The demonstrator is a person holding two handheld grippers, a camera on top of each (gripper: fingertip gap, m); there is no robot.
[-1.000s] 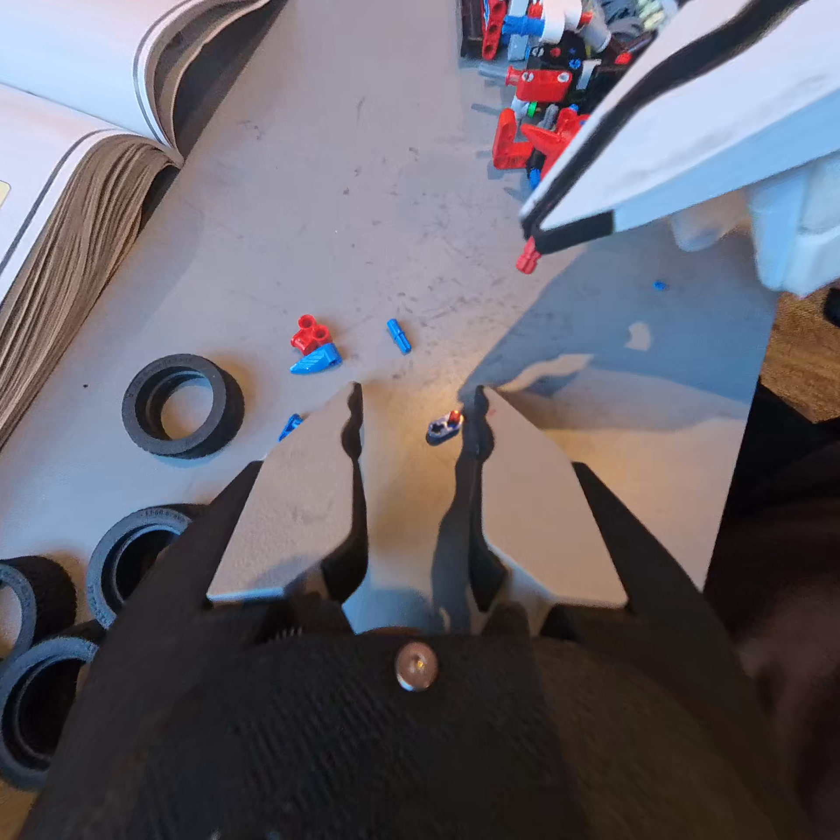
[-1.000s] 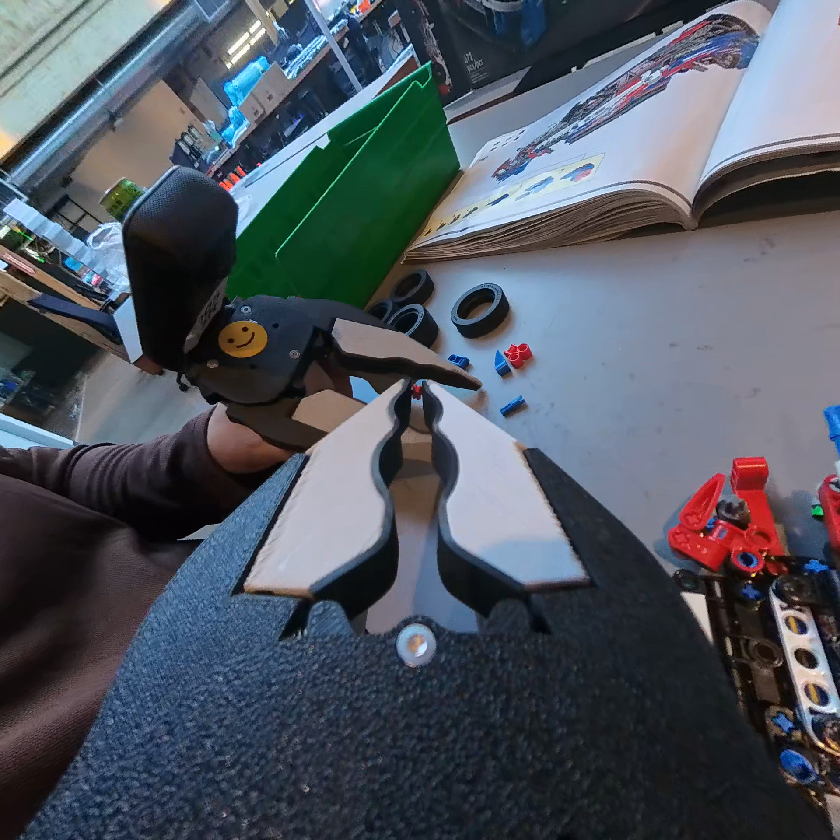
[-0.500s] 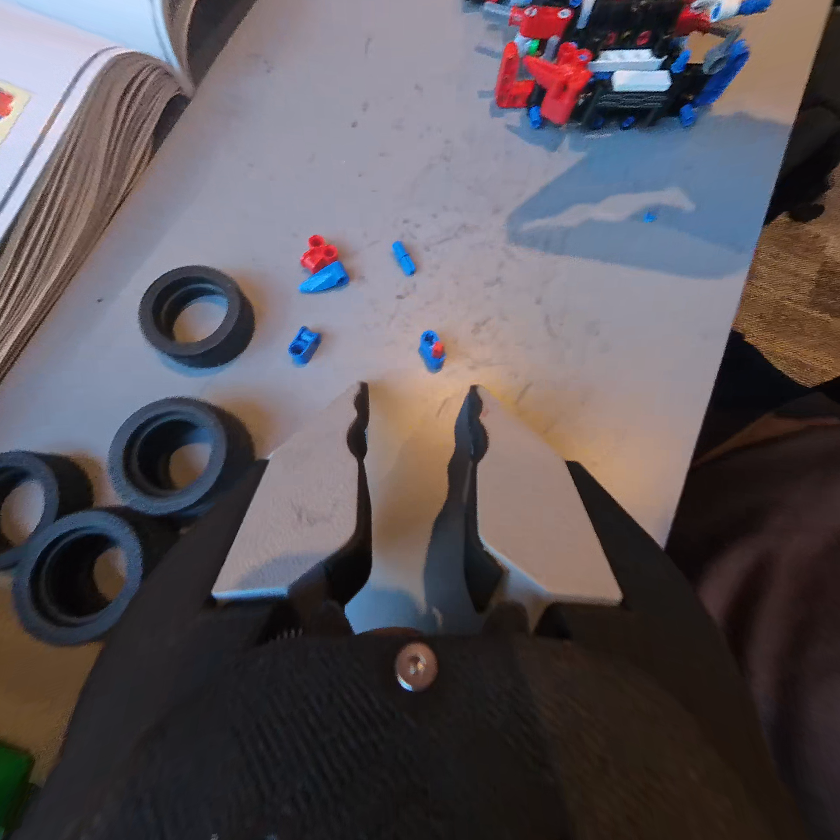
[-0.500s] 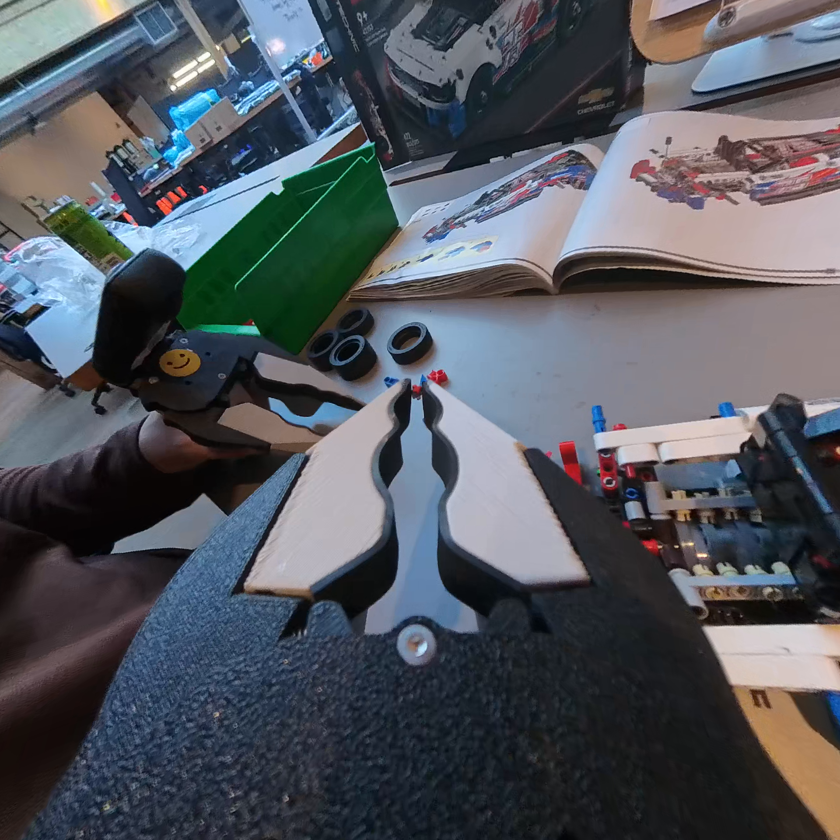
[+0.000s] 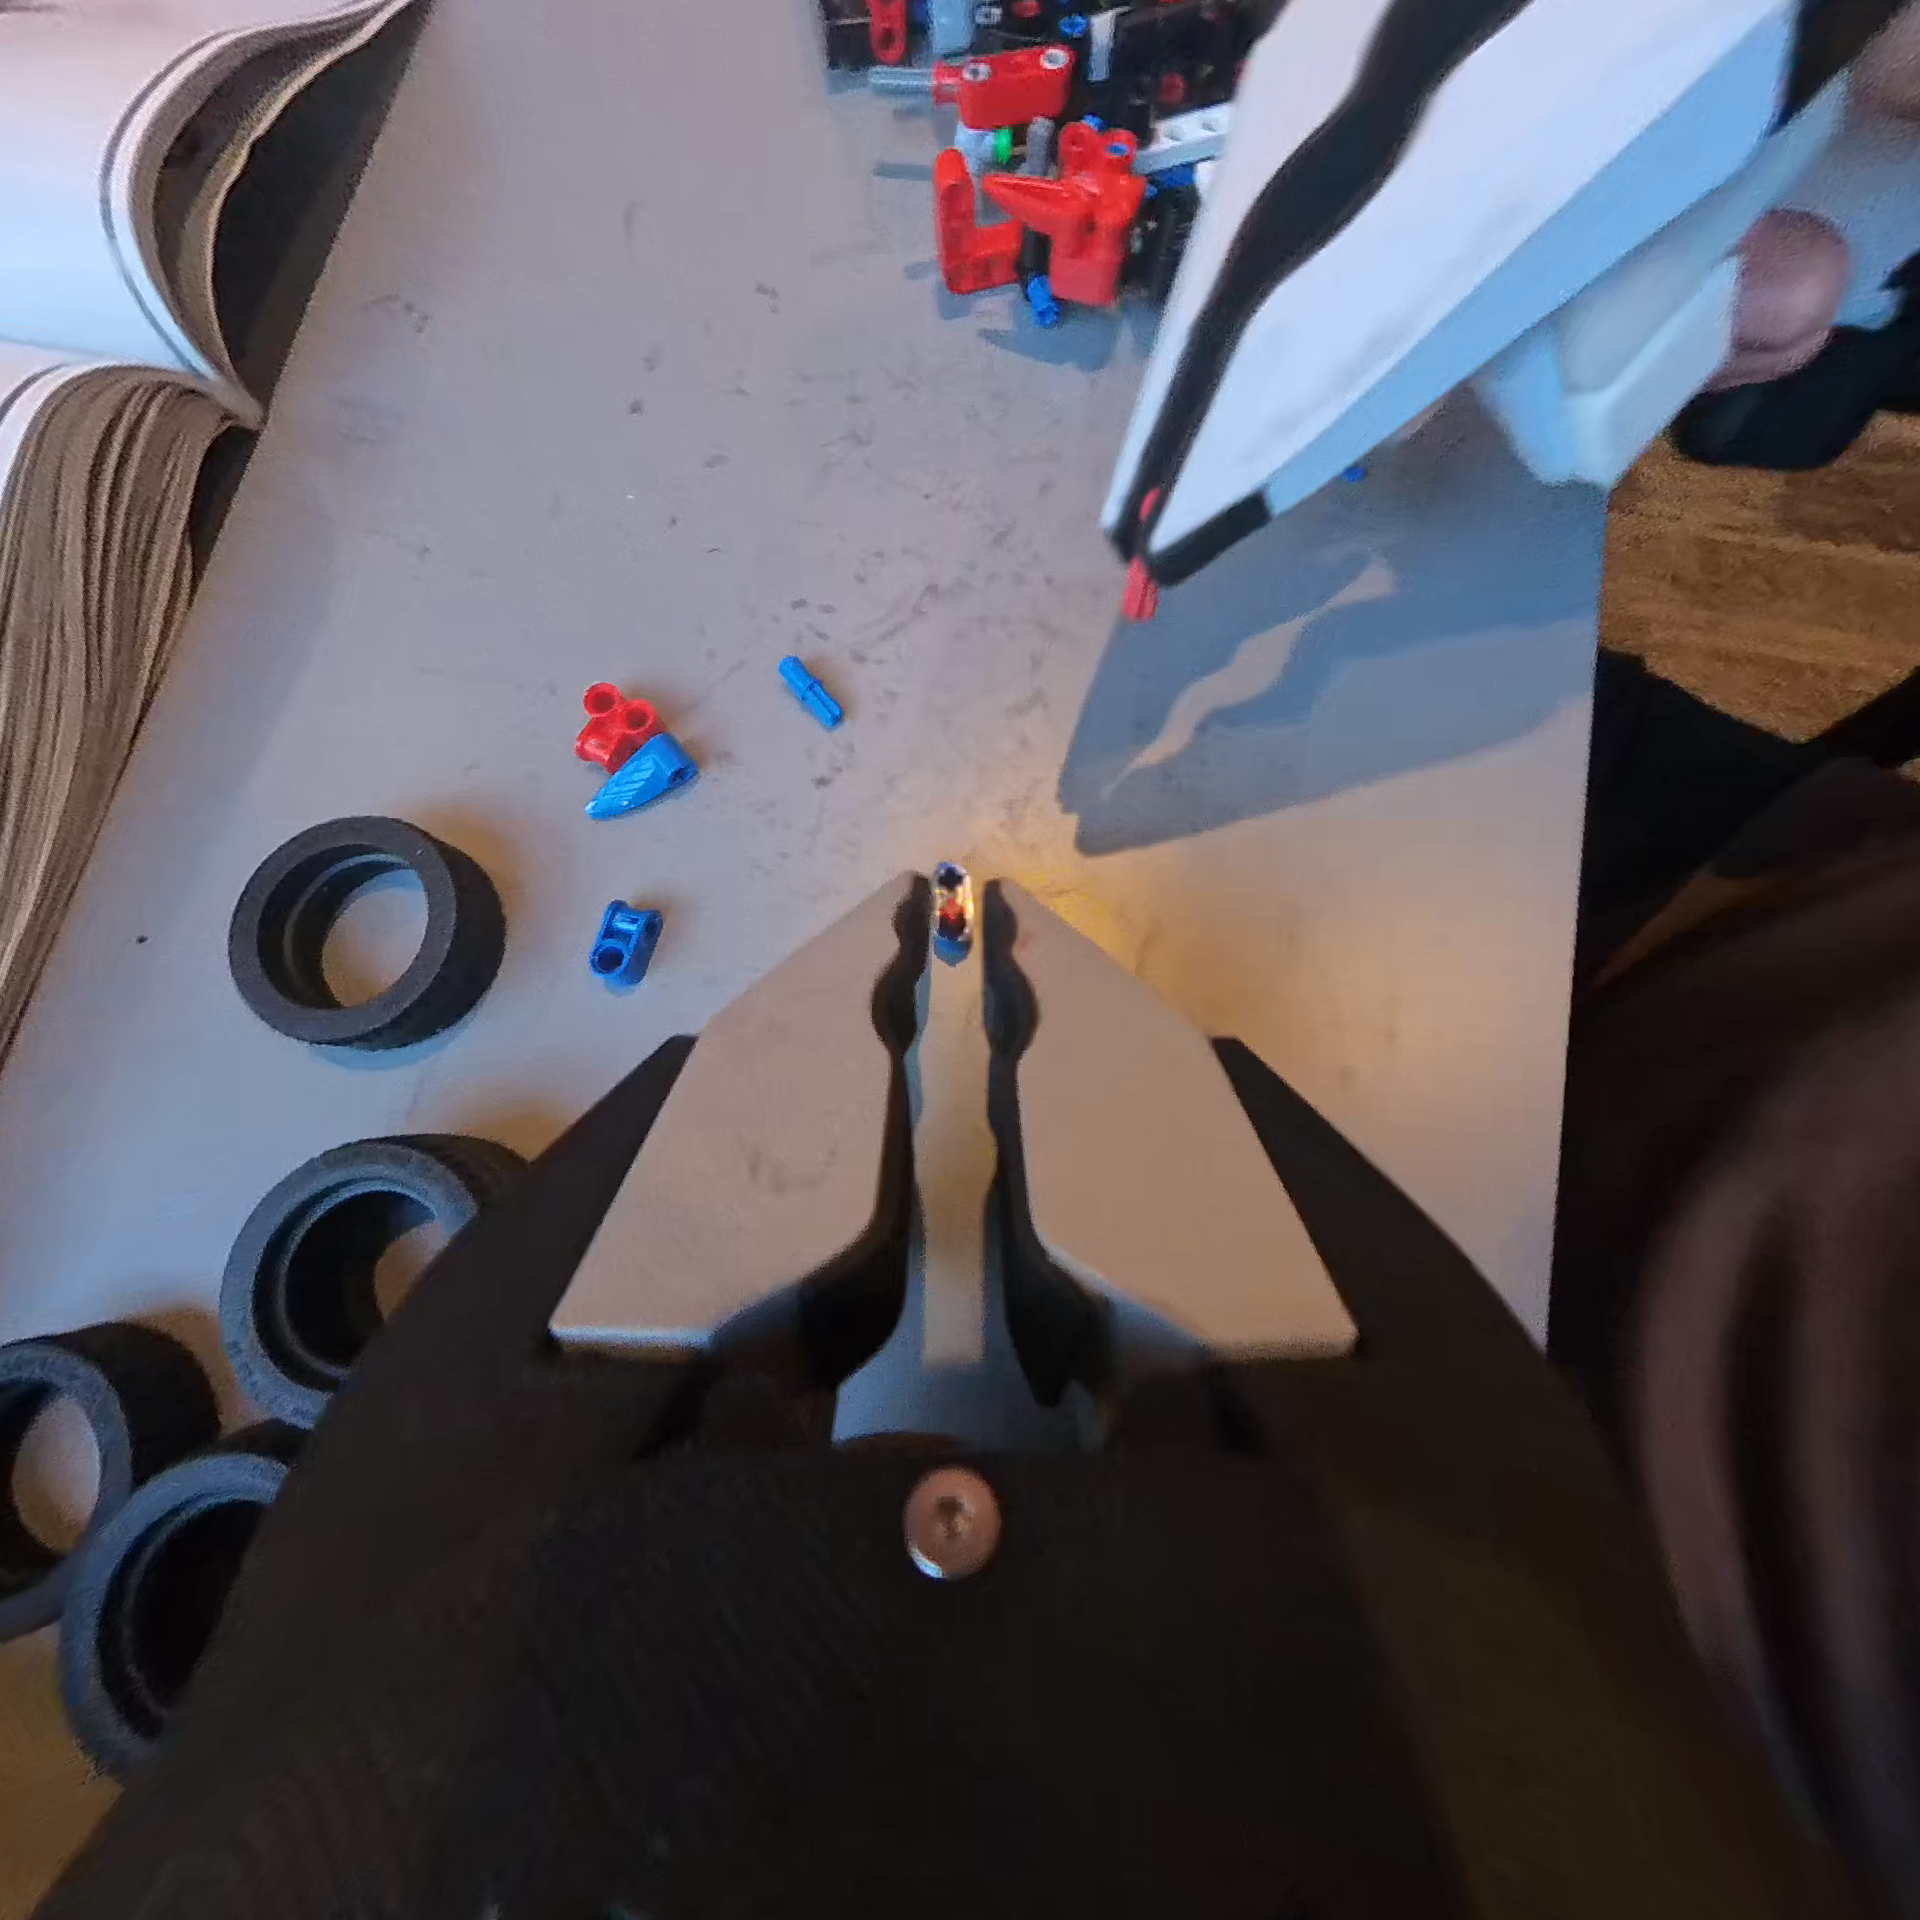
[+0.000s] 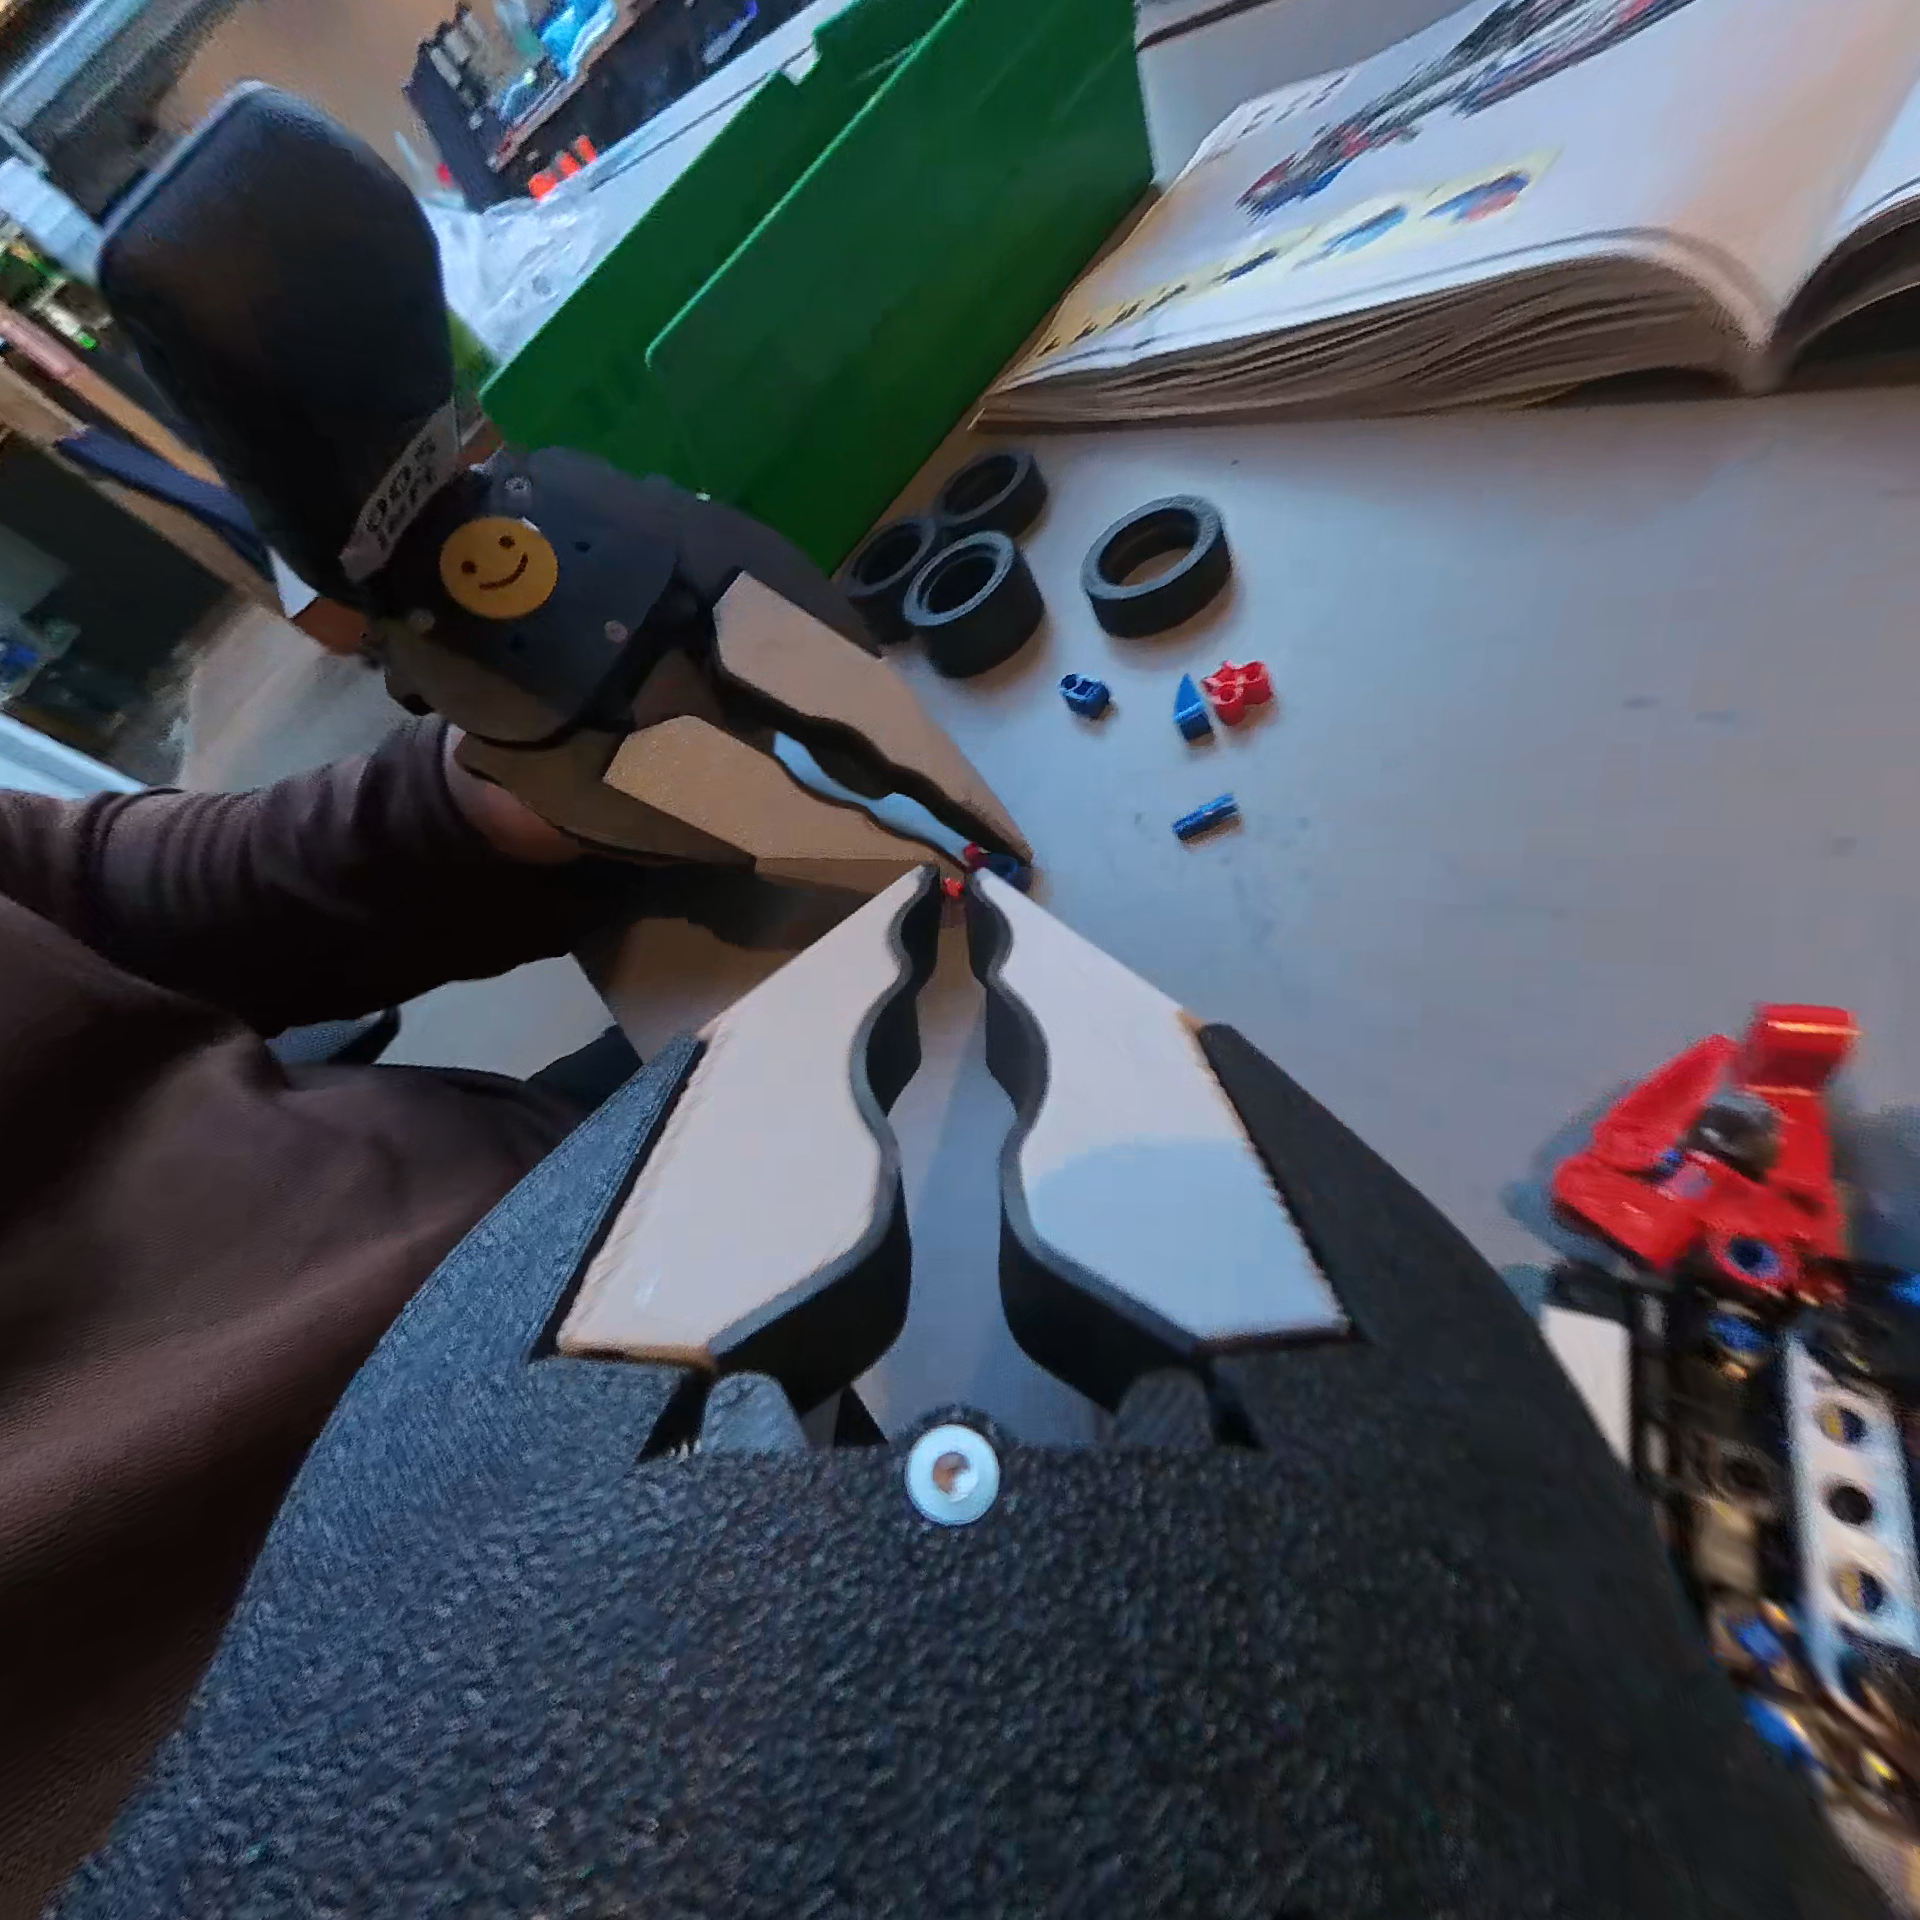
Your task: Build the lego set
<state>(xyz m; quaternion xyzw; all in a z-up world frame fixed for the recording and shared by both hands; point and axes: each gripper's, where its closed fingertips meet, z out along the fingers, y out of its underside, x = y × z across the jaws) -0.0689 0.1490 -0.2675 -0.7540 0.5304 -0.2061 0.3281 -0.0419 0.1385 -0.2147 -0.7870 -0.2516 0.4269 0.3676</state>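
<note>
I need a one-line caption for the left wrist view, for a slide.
Left tongs closed on a small blue-and-red connector above the grey table, right tongs holding a red pin.

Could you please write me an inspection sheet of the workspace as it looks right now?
Surface: grey table, scuffed and marked.
Job's things: part-built model at the far side; open instruction book; four black tyres, one apart; loose blue pin, blue connector, red piece touching a blue wedge.
Clutter: green bin beside the book.
Grippers: left gripper closed on a small blue-and-red piece; right gripper closed on a small red pin.
Cables: nothing seen.
Surroundings: workshop benches and shelves, blurred; brown sleeve.
</note>
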